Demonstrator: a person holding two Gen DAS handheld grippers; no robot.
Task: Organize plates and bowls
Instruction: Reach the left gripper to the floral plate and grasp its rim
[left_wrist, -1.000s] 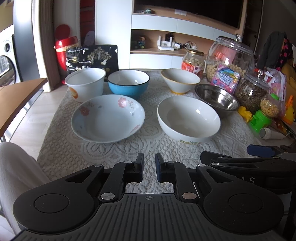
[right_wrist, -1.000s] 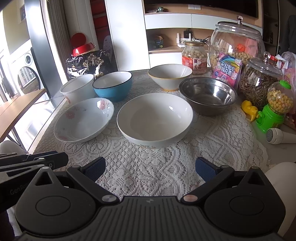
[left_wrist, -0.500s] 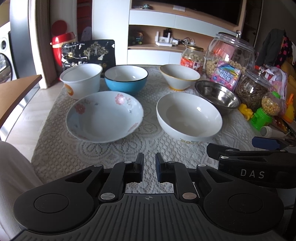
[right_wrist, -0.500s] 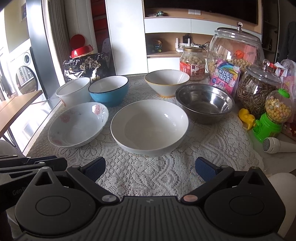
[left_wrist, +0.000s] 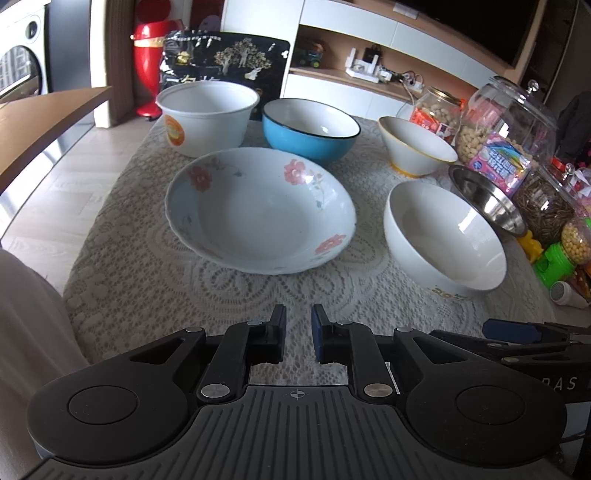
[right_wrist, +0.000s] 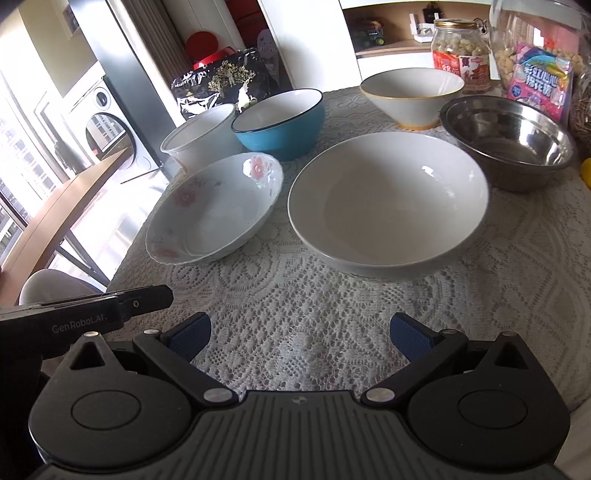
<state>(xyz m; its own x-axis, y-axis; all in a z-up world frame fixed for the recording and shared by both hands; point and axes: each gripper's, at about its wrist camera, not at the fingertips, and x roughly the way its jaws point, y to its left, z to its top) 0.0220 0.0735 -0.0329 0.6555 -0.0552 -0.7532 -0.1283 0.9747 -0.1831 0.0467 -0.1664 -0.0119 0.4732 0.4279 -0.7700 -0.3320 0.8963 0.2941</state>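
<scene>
Several bowls stand on a lace-covered table (left_wrist: 147, 295). Right ahead of my left gripper (left_wrist: 299, 314) is a shallow floral bowl (left_wrist: 258, 210); its jaws are almost together, just opening, with nothing between them. A plain white bowl (right_wrist: 388, 199) lies in front of my right gripper (right_wrist: 299, 325), which is wide open and empty. Behind them stand a white tub bowl (left_wrist: 207, 114), a blue bowl (left_wrist: 310, 129), a gold-rimmed bowl (left_wrist: 417, 147) and a steel bowl (right_wrist: 509, 147). All bowls sit apart, none stacked.
Glass jars of snacks (left_wrist: 517, 122) and a green toy dispenser (left_wrist: 561, 254) crowd the table's right side. A black patterned bag (left_wrist: 225, 62) stands behind the bowls. A wooden tabletop (left_wrist: 44, 118) lies to the left. A trouser leg (left_wrist: 26, 332) shows at the near left.
Both grippers have come forward and down toward the bowls, which now look larger. The left view has tilted and centred on the floral bowl. Nothing on the table has moved.
</scene>
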